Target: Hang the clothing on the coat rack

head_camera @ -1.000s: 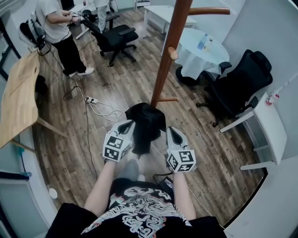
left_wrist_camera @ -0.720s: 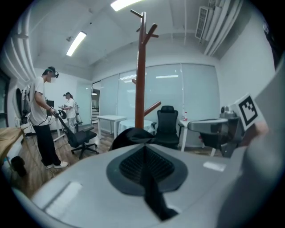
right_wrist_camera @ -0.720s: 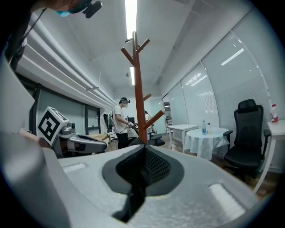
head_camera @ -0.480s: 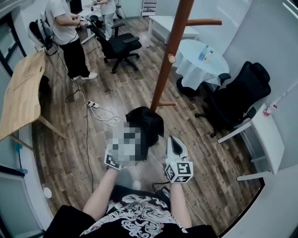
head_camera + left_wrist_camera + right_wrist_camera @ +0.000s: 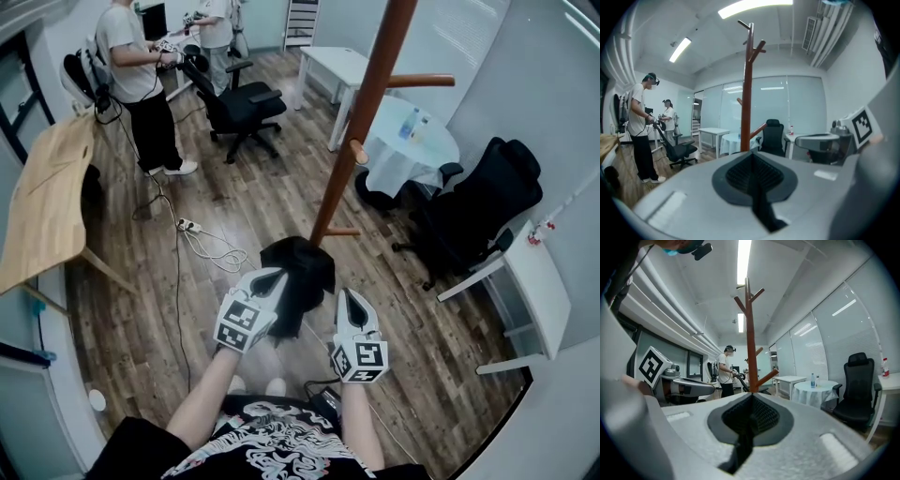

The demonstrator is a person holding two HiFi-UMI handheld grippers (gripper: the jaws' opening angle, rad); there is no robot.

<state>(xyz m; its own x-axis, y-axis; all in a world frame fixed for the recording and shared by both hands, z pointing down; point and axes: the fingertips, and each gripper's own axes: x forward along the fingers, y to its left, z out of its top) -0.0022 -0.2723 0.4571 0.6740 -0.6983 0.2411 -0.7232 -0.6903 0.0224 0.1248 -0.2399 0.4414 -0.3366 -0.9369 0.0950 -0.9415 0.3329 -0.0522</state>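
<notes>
One tall rack [image 5: 361, 141] stood on the floor straight before you, and its pole ran up past the top edge of the head view. In front of its lower part, between your two tools, hung the clothing [image 5: 298, 272], a black bundle well below the peg [image 5: 357, 151] on the pole. Your left gripper [image 5: 269, 278] had its jaws pressed together with a dark strip in the seam, and its tip lay on the left side of the bundle. Your right gripper [image 5: 348, 298] was closed the same way at the right edge of the bundle. I judge both strips were cloth. The clothing looked soft and light, so it would sag and fold and not keep a shape. You would do best to hold it at the collar or a loop, with both pinches close, so that an opening could go over a peg.
</notes>
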